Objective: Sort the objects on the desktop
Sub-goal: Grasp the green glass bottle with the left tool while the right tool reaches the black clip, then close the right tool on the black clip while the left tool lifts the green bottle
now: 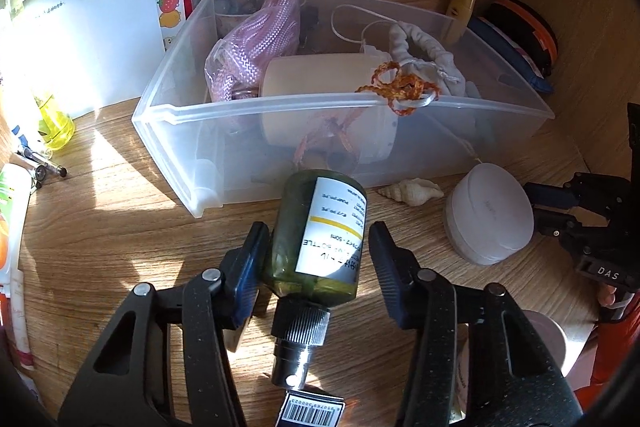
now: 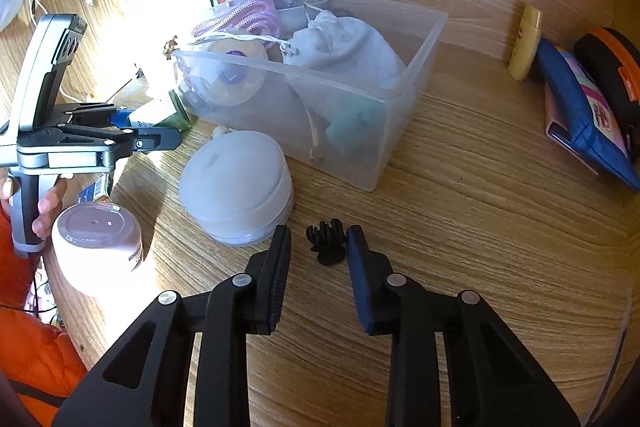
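A green spray bottle [image 1: 316, 239] with a white label lies on the wooden desk between the fingers of my left gripper [image 1: 318, 247], touching the left pad, with a gap at the right pad. The gripper is open. A clear plastic bin [image 1: 224, 155] holding a pink rope, a beige cylinder and a grey pouch stands just beyond it. My right gripper [image 2: 319, 259] is open around a small black hair claw clip [image 2: 326, 241] on the desk. The bin also shows in the right wrist view [image 2: 400, 95].
A white round container [image 1: 490, 213] and a seashell [image 1: 412, 191] lie right of the bottle. A pink-lidded jar [image 2: 96, 241] stands at the left. A blue pouch [image 2: 580, 111], black-orange case [image 2: 612, 67] and yellow tube [image 2: 524, 43] sit at the far right. Papers and pens are at the left.
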### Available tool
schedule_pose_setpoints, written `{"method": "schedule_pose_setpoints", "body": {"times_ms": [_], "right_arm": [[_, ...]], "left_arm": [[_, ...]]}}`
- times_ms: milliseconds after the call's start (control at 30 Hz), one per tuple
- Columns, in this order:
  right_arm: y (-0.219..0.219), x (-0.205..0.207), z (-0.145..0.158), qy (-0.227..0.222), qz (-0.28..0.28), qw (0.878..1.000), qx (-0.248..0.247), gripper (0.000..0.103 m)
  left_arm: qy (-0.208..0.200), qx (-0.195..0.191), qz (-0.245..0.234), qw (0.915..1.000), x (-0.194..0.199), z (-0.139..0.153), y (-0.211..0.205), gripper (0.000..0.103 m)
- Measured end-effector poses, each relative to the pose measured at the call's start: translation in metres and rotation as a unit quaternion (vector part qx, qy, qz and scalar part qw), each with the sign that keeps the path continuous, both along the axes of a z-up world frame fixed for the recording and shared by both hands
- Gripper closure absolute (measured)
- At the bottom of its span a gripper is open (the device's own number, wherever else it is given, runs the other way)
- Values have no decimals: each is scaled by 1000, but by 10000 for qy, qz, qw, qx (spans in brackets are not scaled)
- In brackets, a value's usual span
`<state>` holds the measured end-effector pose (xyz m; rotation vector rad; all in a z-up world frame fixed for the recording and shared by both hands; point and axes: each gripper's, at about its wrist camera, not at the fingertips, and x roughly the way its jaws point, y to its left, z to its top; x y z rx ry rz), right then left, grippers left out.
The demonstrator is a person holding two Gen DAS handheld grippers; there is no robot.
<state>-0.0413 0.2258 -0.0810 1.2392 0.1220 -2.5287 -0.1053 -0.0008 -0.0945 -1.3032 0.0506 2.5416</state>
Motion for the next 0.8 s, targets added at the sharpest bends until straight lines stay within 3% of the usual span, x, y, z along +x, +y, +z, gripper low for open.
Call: {"method": "schedule_pose_setpoints", "body": {"times_ms": [133,800], "right_arm": [[-3,-5,-1,-1,11,10000,9,85],[-5,9,23,361,23,9991,-233,85]], "left_arm": [[11,38,-17,10000,0,1,-1,62],[381,381,150,9984,25,25,-10,62]]}}
